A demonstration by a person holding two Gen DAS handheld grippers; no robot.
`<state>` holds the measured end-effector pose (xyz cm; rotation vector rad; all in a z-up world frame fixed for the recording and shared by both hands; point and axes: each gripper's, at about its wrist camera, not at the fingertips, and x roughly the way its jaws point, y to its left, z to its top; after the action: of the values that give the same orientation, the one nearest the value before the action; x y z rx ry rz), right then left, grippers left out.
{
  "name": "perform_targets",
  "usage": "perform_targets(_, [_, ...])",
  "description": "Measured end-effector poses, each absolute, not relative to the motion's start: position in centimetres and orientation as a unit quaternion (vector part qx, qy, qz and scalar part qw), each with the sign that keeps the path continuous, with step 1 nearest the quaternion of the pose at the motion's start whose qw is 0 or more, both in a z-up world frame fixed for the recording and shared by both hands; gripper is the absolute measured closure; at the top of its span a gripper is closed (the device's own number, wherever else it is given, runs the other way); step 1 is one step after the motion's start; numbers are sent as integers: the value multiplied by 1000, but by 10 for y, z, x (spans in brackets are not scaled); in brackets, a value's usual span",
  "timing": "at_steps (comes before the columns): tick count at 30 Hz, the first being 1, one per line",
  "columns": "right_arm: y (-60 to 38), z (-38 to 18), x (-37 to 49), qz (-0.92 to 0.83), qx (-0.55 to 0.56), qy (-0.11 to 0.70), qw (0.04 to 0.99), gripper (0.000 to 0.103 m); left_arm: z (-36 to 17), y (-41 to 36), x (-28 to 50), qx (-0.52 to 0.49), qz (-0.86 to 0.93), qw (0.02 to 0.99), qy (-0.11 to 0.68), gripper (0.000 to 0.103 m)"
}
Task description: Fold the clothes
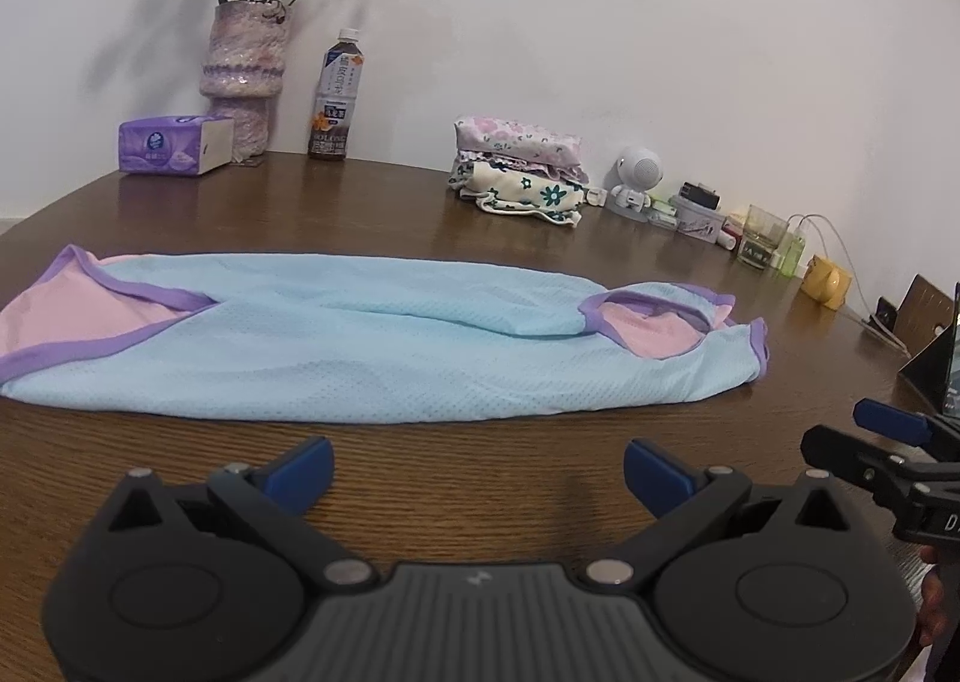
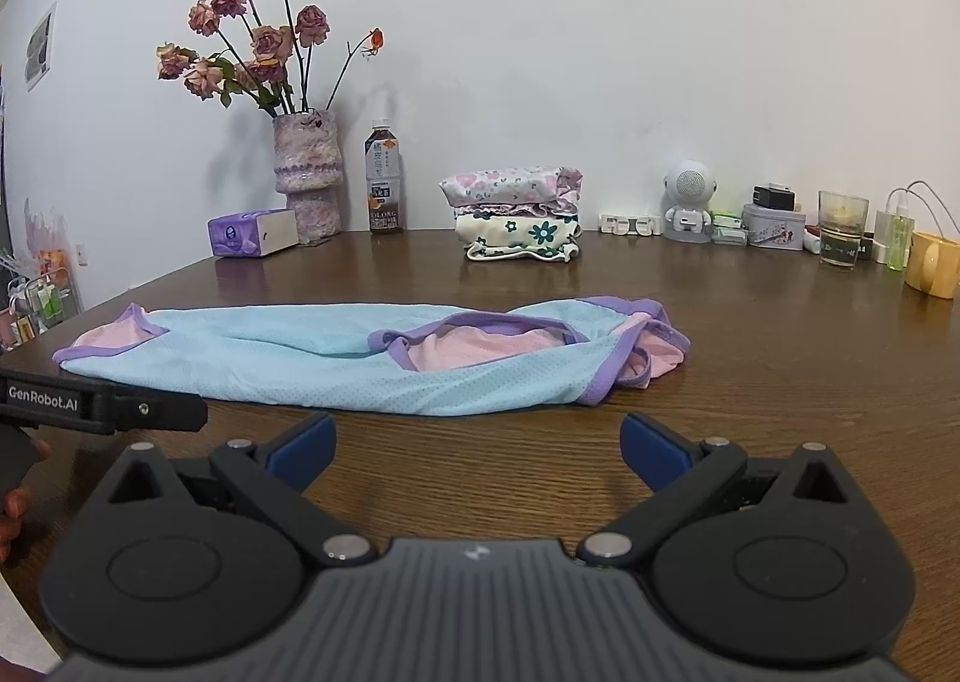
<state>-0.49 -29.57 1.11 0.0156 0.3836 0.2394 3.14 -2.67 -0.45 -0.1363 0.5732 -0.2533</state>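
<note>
Left wrist view. The left tongs (image 1: 478,463) hang spread wide and empty above the bare wood of the table (image 1: 480,442), just short of the near edge of the garment (image 1: 360,346). This light blue mesh top with purple trim and pink lining lies lengthwise across the table as a long narrow band, its sides apparently already turned in. At the far right edge the right tongs (image 1: 888,421) enter the view; whether they are spread or clenched cannot be told here. A stack of folded clothes (image 1: 522,172) stands against the wall, well apart from the garment.

Right wrist view. The right tongs (image 2: 478,445) are likewise released and hold nothing, near the garment's (image 2: 336,364) front edge. The folded stack (image 2: 516,217) sits between a bottle (image 2: 383,178) and a small white robot figure (image 2: 689,199).

Progress, as judged: earlier pieces appear finished, and the present garment is partly folded. Folding it end to end and adding it to the stack remain.
</note>
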Motion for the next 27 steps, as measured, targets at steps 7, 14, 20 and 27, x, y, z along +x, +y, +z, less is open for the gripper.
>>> perform_targets(7, [-297,10,-3,116,12,196,974,0,-5,-23,31,-81,-131,948,278,0])
perform_targets(14, [-296,10,-2,109,11,201,973,0,-5,-20,30,-89,-137,947,275,0])
perform_targets(20, [-295,10,0,101,7,207,973,0,-5,-19,30,-95,-142,946,274,0])
perform_targets(27, [-297,9,3,103,12,216,971,0,-5,-21,31,-91,-146,946,275,0])
